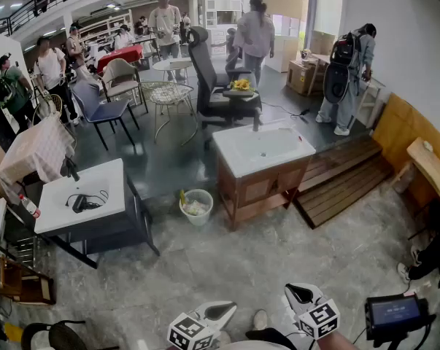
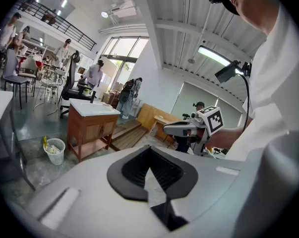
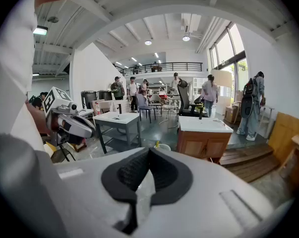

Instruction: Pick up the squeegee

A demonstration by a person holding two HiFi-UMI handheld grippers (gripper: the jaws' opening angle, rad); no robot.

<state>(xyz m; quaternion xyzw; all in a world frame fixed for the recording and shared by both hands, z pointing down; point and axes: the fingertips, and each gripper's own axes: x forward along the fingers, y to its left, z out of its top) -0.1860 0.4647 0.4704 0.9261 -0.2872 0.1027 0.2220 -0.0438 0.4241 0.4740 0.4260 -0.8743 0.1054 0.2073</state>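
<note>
Both empty and closed: our left tool [image 1: 225,310] and right tool [image 1: 298,292]; well ahead, a bin [image 1: 196,219] holds trash.

Ahead of me the grey stone floor [image 1: 227,268] carries two counters, with a white wastebasket [image 1: 196,206] standing between them. The white counter [image 1: 103,181] on my left has a black corded gadget [image 1: 81,202] lying on it. The wooden counter [image 1: 260,192] on my right bears a white basin top [image 1: 301,150], and low wooden decking [image 1: 344,184] lies just beside it.
</note>
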